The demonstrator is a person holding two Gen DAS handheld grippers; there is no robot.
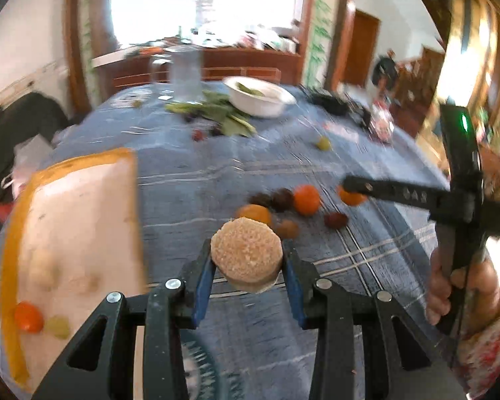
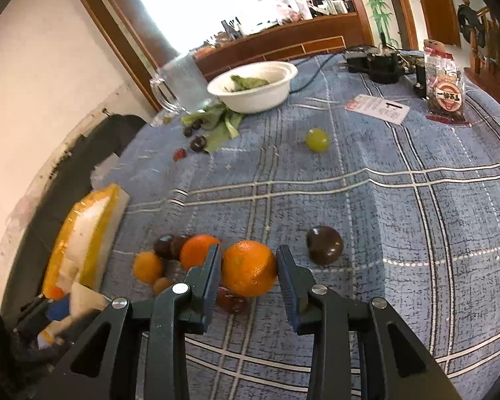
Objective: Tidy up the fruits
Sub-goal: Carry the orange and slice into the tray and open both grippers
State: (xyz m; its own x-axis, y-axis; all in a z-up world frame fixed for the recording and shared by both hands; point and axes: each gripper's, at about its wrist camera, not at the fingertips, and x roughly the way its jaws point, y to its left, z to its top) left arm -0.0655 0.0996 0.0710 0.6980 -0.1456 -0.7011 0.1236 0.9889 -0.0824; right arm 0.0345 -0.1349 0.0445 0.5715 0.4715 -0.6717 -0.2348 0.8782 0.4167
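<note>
My left gripper point(image 1: 247, 261) is shut on a round tan sugared cake-like piece point(image 1: 246, 253), held above the tablecloth beside the orange-rimmed white tray point(image 1: 83, 206). The tray holds an orange fruit point(image 1: 28, 316) and a green grape point(image 1: 57, 326). My right gripper point(image 2: 249, 268) has its jaws on both sides of an orange point(image 2: 249, 268) on the table; it also shows in the left wrist view point(image 1: 351, 190). Beside it lie more oranges point(image 2: 196, 250), dark plums point(image 2: 325, 245) and a green grape point(image 2: 317, 140).
A white bowl point(image 2: 253, 96) with leaves, a glass mug point(image 2: 180, 83), loose leaves and small dark fruits sit at the far side. A snack packet point(image 2: 445, 96), a card point(image 2: 376, 108) and black devices lie far right. The blue plaid cloth point(image 2: 416, 216) covers the table.
</note>
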